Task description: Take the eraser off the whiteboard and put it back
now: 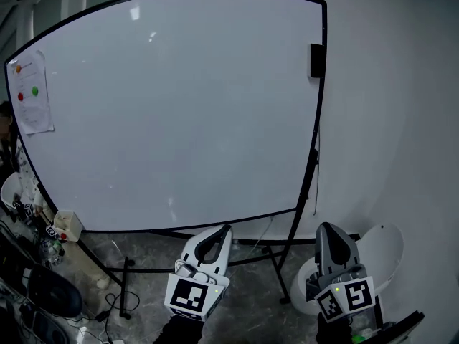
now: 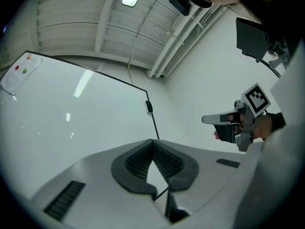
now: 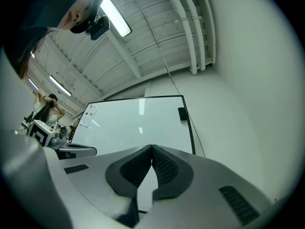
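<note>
One black eraser [image 1: 315, 60] clings to the upper right edge of the one whiteboard [image 1: 179, 106]. My two tools sit at the bottom of the frame, well apart from it: left gripper [image 1: 225, 229] and right gripper [image 1: 326, 227], both with jaws closed and empty. I judge the eraser is either not yet taken or already back.

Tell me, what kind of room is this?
Probably a lab or office workroom: a large freestanding whiteboard, an eraser at its right edge, strip lights on a bare ceiling.
</note>
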Demonstrator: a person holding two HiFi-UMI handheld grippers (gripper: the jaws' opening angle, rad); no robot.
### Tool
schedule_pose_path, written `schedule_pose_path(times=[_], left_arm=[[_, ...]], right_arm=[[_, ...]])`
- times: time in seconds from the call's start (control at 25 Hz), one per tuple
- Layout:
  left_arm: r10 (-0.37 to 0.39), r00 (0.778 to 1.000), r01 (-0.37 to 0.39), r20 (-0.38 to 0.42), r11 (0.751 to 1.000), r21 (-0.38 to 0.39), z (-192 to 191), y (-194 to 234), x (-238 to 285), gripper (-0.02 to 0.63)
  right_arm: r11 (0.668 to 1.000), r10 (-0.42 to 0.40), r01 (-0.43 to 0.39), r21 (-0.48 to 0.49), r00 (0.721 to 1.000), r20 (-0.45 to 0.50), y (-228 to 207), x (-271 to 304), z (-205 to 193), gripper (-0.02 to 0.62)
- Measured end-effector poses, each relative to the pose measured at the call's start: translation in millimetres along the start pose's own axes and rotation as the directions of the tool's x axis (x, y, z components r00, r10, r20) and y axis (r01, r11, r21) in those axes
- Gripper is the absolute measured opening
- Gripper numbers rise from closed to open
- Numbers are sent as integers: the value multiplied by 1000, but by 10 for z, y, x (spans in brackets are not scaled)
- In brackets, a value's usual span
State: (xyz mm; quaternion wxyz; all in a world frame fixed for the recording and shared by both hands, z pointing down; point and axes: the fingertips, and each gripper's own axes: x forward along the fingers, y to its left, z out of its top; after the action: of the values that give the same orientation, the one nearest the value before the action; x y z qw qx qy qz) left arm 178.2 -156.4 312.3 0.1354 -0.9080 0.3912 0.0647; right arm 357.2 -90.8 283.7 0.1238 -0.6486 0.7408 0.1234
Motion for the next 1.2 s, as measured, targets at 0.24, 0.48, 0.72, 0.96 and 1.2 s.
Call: schedule_pose_path(times=[0.24, 0.48, 0.72, 0.96, 1.2], left_arm=[[17, 999, -17, -30, 1000, -1, -177, -5, 170, 5], [30, 999, -30, -17, 1000, -1, -225, 218, 396, 5], [-5, 1000, 4, 26, 1000, 8, -226, 496, 792, 5], [-17, 997, 16, 69, 1000, 13, -192, 827, 1094, 5], [-53, 995, 51, 79, 999, 18, -236, 1014, 1311, 5]], right_arm=[[999, 15, -14, 39, 1000, -16, -181, 162, -223, 9], [999, 27, -27, 42, 1000, -9, -225, 468, -325, 9], [1000, 10, -11, 10, 1000, 14, -277, 894, -339, 9], [1000, 10, -10, -13, 999, 45, -247, 1340, -349, 9], [1000, -17, 18, -23, 999, 52, -281, 1574, -397, 9]])
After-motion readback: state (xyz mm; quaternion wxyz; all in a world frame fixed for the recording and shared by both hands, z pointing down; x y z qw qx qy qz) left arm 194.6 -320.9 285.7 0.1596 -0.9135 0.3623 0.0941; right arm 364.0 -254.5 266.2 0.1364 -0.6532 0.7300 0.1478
